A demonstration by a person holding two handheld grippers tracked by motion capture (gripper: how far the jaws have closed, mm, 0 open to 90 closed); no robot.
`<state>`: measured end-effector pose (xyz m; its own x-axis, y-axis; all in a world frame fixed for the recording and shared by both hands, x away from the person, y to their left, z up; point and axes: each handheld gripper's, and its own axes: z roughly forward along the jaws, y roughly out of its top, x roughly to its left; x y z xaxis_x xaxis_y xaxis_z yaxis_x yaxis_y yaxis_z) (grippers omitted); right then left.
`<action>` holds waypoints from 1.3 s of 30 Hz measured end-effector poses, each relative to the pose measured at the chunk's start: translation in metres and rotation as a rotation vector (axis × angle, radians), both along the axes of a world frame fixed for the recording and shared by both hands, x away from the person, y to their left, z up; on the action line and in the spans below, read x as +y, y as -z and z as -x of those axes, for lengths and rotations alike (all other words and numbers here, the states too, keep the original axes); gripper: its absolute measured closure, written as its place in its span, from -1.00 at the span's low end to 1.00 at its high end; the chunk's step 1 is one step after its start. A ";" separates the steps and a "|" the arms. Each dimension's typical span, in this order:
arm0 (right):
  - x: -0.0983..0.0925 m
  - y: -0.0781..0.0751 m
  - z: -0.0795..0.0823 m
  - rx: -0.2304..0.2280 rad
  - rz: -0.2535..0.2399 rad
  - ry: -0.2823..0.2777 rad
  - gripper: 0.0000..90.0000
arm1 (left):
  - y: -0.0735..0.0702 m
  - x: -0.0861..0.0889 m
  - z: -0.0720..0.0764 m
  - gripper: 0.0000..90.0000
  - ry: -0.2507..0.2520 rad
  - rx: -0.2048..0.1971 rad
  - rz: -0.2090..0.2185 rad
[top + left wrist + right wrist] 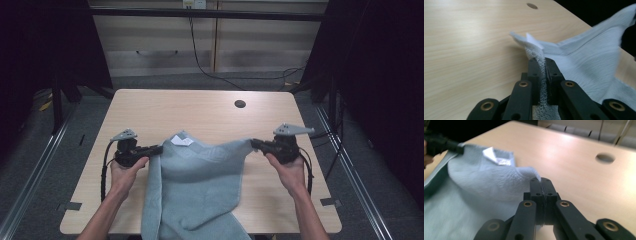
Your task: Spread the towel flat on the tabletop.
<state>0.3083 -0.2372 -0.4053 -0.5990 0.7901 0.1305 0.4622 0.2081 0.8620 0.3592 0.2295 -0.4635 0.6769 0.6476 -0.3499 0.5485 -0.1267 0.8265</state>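
A light blue towel [200, 185] hangs stretched between my two grippers above the wooden table [200, 112], and its lower part drapes over the table's near edge. My left gripper [159, 148] is shut on the towel's left top edge, with a band of cloth [539, 67] running between its jaws. My right gripper [254, 143] is shut on the right top corner, where the towel [499, 185] meets the closed jaw tips [540, 180]. A white label [181, 141] shows on a folded flap at the towel's top middle, which rests on the table.
A round cable hole [240, 104] sits at the table's far right. Behind the table stand pale cabinets with a black cable [200, 60] hanging down. Dark curtains and metal rails flank both sides.
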 end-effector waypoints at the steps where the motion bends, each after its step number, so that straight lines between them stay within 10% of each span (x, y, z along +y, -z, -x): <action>1: 0.001 -0.008 -0.006 -0.006 -0.005 0.006 1.00 | 0.000 0.005 0.000 0.88 -0.011 -0.002 0.018; 10: 0.037 -0.031 -0.078 -0.006 0.076 0.049 0.97 | 0.011 0.038 -0.010 0.71 -0.137 0.051 0.021; 14: 0.046 -0.021 -0.090 0.001 0.028 0.105 0.53 | 0.022 0.056 -0.010 0.47 -0.204 0.096 -0.004; 23: 0.040 0.024 -0.046 0.091 0.043 0.016 0.44 | 0.022 0.054 0.008 0.38 -0.106 0.084 -0.012; 31: 0.044 0.087 0.003 0.226 0.111 -0.044 0.35 | 0.019 0.024 0.032 0.23 0.019 0.068 -0.113; 39: 0.052 0.100 0.018 0.182 0.148 -0.063 0.25 | 0.034 0.017 0.037 0.02 0.025 0.079 -0.177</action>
